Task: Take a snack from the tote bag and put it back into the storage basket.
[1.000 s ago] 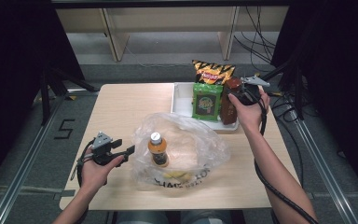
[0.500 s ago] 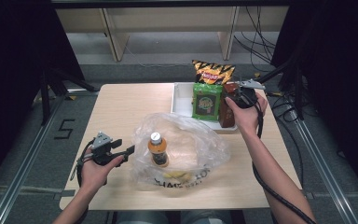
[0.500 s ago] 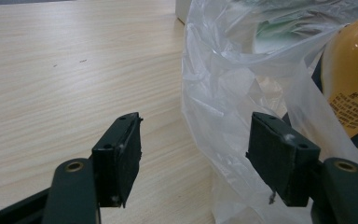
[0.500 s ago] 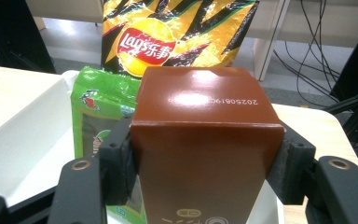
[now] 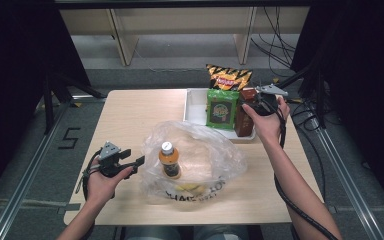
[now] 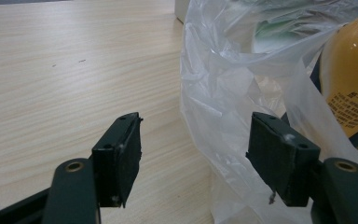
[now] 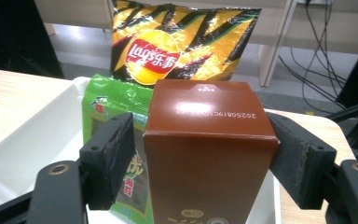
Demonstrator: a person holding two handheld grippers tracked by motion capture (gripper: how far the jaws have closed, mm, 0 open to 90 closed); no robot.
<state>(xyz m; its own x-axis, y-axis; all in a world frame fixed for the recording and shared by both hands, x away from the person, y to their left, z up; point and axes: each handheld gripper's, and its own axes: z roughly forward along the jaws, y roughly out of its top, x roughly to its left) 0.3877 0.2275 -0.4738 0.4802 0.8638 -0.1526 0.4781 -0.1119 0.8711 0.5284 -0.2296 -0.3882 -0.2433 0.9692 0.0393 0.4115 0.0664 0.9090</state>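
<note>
Brown carton (image 7: pixel 209 154) stands upright between the jaws of the right gripper (image 7: pixel 200 158), which have just been opening; a gap shows on the left pad's side, while the other pad sits at the carton's edge. The carton stands in the white tray (image 5: pixel 195 107), just beside a green packet (image 5: pixel 221 109), with a yellow crisp bag (image 5: pixel 228 77) behind. Nearer the person than the tray, the left gripper (image 6: pixel 196 154) stands wide, a fold of the clear plastic bag (image 5: pixel 205 150) between its jaws, an orange bottle (image 5: pixel 169 160) inside.

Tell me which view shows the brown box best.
The right gripper view: the brown box stands close up between the right gripper's open jaws, its top and printed code legible. The high view shows it small in the white tray, partly behind the hand.
</note>
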